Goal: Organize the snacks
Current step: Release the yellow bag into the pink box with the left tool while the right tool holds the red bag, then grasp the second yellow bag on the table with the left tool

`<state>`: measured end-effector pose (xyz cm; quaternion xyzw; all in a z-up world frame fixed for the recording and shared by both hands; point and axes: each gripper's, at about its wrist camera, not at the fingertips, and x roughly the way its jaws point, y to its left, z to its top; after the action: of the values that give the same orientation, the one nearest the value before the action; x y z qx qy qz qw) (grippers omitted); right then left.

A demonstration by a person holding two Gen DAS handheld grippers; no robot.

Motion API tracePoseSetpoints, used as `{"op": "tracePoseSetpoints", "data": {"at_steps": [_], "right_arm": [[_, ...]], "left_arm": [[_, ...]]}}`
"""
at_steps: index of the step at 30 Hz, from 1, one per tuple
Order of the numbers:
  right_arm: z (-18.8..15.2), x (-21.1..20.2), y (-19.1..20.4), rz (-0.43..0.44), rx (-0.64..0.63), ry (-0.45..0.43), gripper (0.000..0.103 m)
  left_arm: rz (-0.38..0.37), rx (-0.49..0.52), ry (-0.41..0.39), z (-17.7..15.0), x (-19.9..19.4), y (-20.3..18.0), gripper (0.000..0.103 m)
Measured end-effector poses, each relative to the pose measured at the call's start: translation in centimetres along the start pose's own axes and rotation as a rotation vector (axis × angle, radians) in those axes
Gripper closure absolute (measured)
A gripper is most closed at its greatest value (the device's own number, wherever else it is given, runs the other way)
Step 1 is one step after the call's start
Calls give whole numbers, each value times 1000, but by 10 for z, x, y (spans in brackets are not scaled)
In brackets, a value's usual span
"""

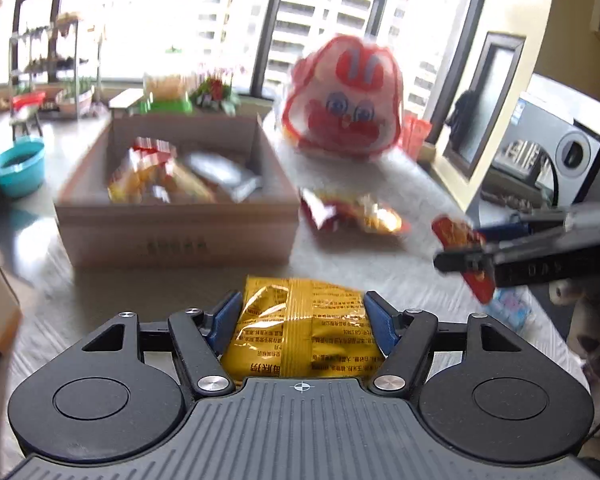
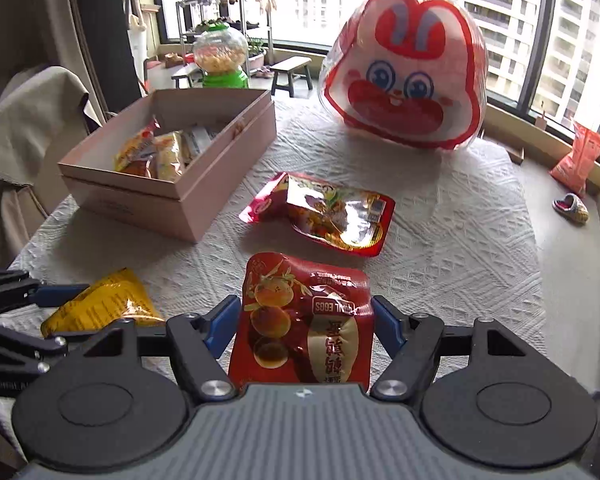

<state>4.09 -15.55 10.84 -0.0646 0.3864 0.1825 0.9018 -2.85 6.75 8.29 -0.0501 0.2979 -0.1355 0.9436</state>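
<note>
My left gripper (image 1: 303, 300) is shut on a yellow snack packet (image 1: 300, 332), its blue pads pressing both sides. From the right wrist view that left gripper (image 2: 66, 316) reaches in at the lower left with the yellow packet (image 2: 104, 304) in it. A red quail-egg packet (image 2: 300, 320) sits between the pads of my right gripper (image 2: 305, 304), which is shut on it. In the left wrist view the right gripper (image 1: 460, 254) holds that red packet (image 1: 456, 234) above the table. An open pink cardboard box (image 2: 140, 200) with several snack packets inside stands at the left; its near wall (image 1: 172, 236) faces my left gripper.
A red and gold snack packet (image 2: 328, 216) lies on the white tablecloth between box and grippers. A big red bunny-face bag (image 2: 404, 76) stands at the back. A green-based candy jar (image 2: 222, 56) is behind the box. An orange pack (image 2: 578, 160) leans on the window sill.
</note>
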Motion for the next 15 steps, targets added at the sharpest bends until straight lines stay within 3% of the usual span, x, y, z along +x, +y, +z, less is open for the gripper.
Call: {"op": "tracePoseSetpoints", "data": {"at_steps": [1,2,3,5,8,10,15], "right_arm": [[0,0,0,0,0,0,32],[2,-7,0,1,-8,-14,32],[5,-16,1,-5,-15,-34,32],[15,-32,3,-5,-23,-95,32],[21,-38,4,4,-19,-122,32],[23,-38,5,9,-19,-129,32],[15,-31,6,20,-41,-109,32]], "left_arm": [[16,20,-81,17,-13,1,37],[33,34,-161,34,-23,4,58],[52,37,-220,48,-28,8,65],[79,7,-285,79,-22,25,69],[40,-101,-198,104,27,58,69],[12,-167,-125,101,58,74,69],[5,-149,-56,71,49,77,69]]}}
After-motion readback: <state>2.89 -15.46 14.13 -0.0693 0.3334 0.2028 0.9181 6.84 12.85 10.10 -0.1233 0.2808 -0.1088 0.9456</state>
